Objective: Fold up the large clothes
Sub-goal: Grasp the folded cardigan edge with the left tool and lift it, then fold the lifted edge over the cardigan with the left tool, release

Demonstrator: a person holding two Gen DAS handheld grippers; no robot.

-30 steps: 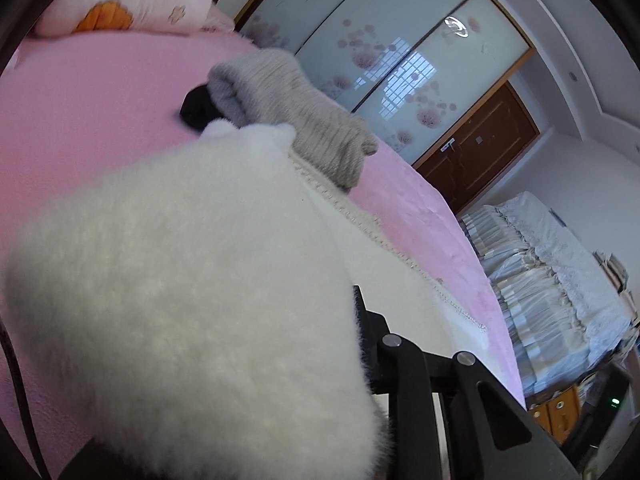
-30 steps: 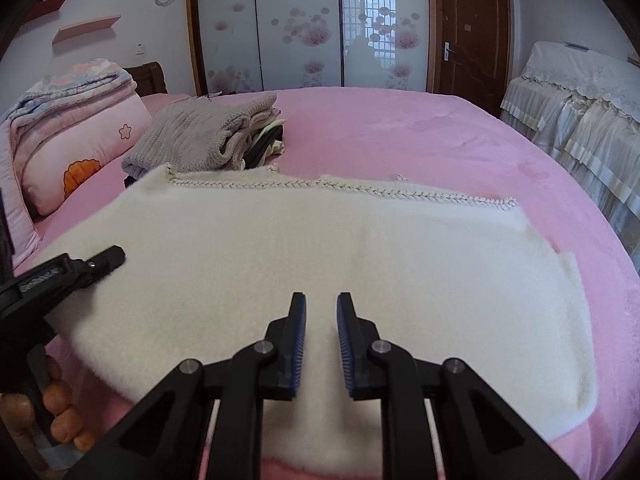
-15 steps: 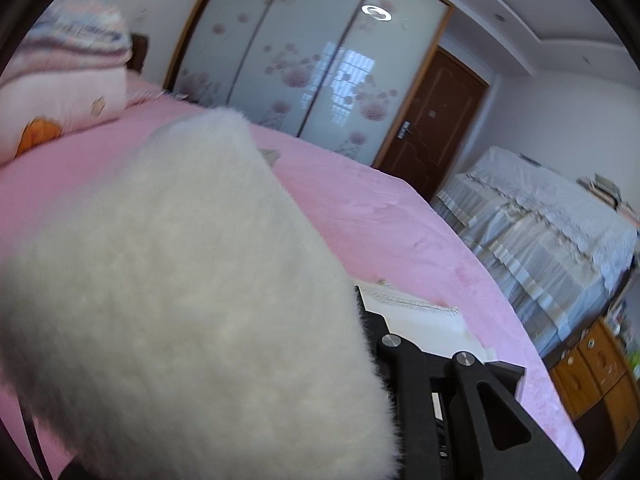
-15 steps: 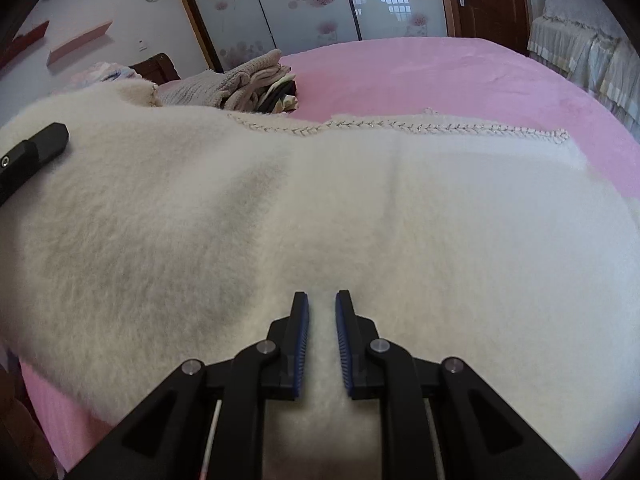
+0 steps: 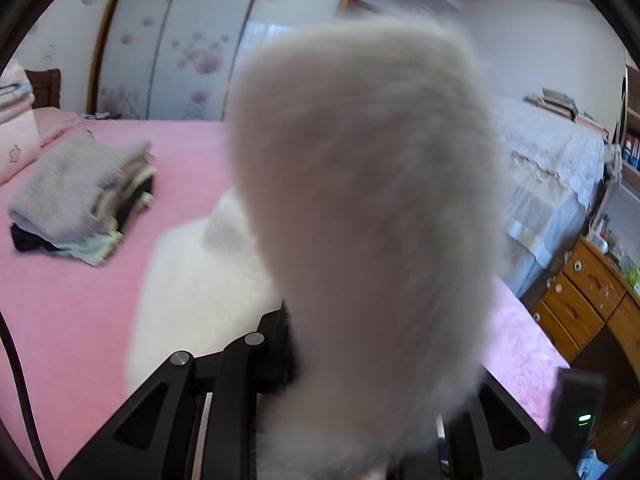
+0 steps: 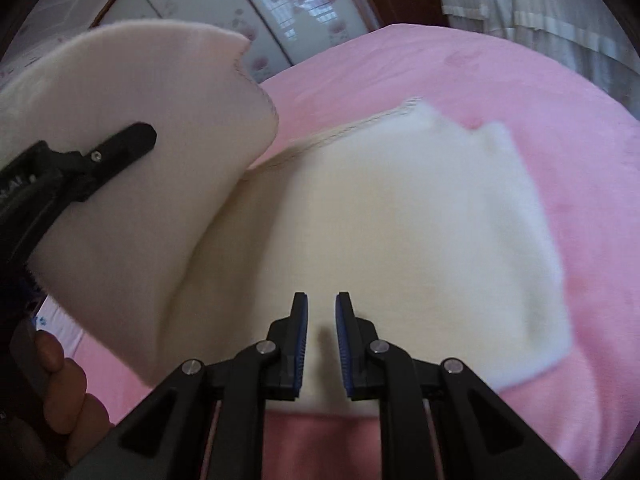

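We hold the left gripper clamped on one end of the white fleecy garment, lifting that end clear of the pink bed so it can swing over the part lying flat; we judge this to be the folding-over step, with the fold not yet laid down. In the left wrist view the raised flap fills the middle of the picture, its long soft pile blurred, and it hides the fingertips, so the grip shows best from the other side. The right gripper hovers over the near edge of the garment with its jaws set narrow and nothing between them, probably ready to pin or smooth the cloth. The garment looks thick and plush, with a stitched trim along its far edge. A stack of folded clothes sits on the bed beyond the garment.
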